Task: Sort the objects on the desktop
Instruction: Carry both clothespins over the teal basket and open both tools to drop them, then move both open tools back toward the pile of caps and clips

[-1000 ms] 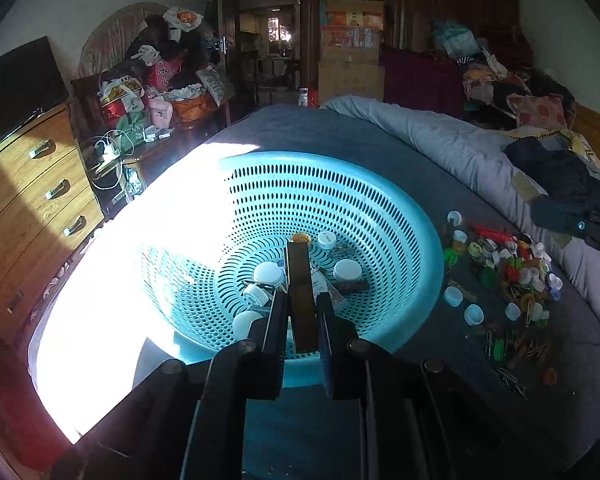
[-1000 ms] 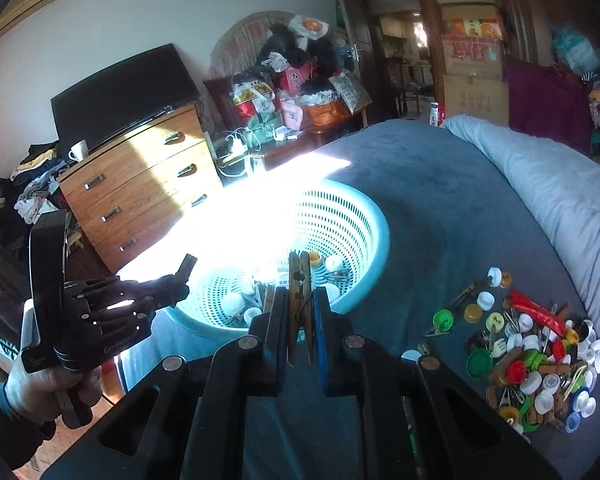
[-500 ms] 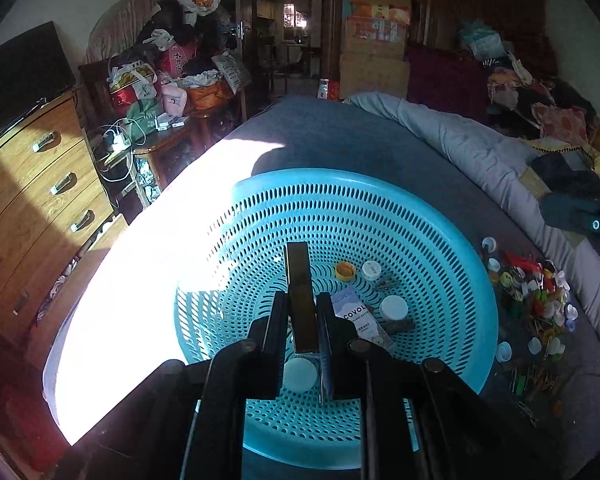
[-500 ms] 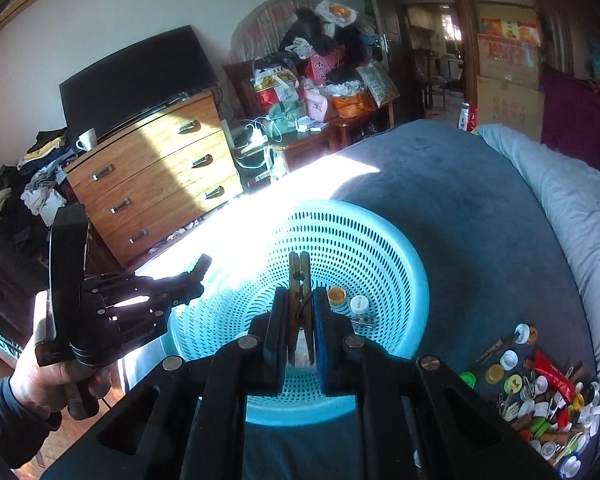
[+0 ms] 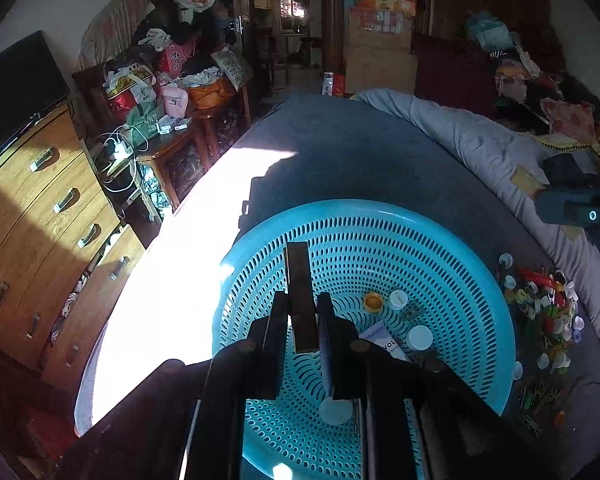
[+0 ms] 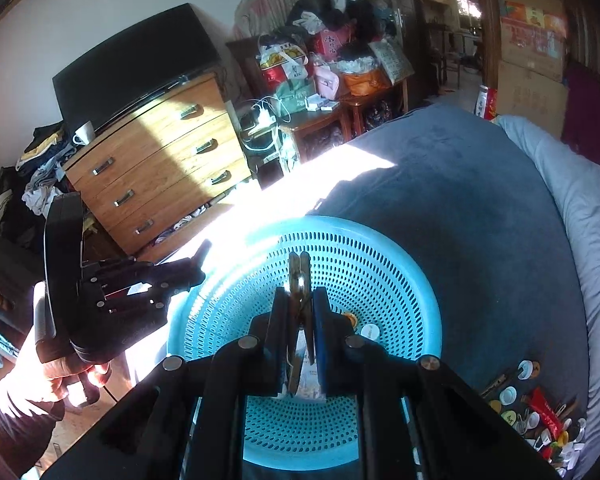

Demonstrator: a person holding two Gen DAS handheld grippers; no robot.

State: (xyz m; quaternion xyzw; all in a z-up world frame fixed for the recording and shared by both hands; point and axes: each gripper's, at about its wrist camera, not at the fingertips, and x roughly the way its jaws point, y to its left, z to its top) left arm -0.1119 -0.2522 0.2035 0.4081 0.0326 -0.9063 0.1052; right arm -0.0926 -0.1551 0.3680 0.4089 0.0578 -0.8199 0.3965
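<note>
Turquoise perforated plastic forms the round basket (image 5: 452,248), which is set on a dark grey bed cover (image 5: 340,148) and is seen from above in both wrist views. The left gripper (image 5: 304,320) is shown clamped on a dark wooden clothespin (image 5: 298,280), which is held above the basket's inner wall. The right gripper (image 6: 300,312) is likewise closed on a second wooden clothespin (image 6: 299,280), its metal spring being visible, over the middle of the basket (image 6: 400,264). Neither pin is yet released. Already lying in the basket are an orange bottle cap (image 5: 373,302), several white caps (image 5: 419,337) and a small printed packet (image 5: 382,338). To the right of the basket, on the cover, a large unsorted heap of coloured caps, clips and pins (image 5: 548,308) is left, with a red tube (image 6: 544,412) seen at its near edge in the right view. The sorting is therefore judged to be at an early stage: a few items are deposited, two are held above the basket, and most remain outside.
</note>
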